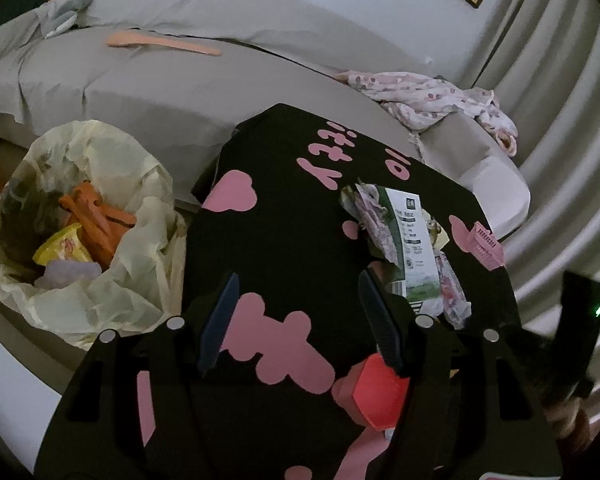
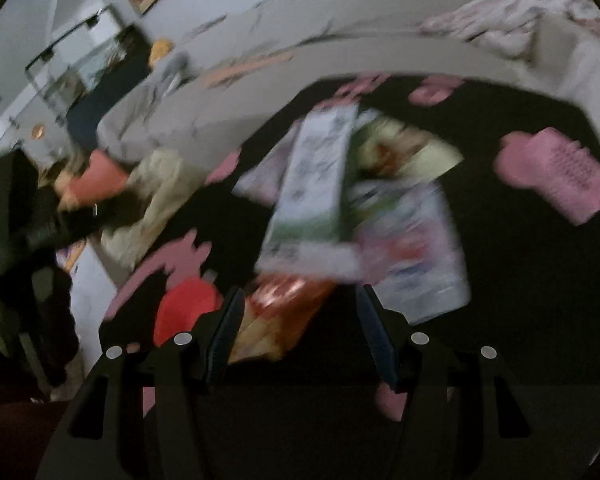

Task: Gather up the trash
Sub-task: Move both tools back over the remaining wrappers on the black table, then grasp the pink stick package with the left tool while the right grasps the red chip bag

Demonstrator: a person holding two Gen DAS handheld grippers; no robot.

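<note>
Pink, unreadable lettering on the black table (image 1: 300, 240).

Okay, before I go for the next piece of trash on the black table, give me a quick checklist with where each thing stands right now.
1. Left gripper empty, jaws apart: ok.
2. Right gripper empty, jaws apart: ok, nothing pinched between them.
3. Trash left on the black table: ok, a green and white carton lies on crumpled wrappers.
4. Lined trash bin open and beside the table: ok, wrappers already inside with room left.
5. Pink comb-like item near the pile, trash or not: cannot tell.
6. Right wrist view sharp enough to aim: not ok, it is blurred.
</note>
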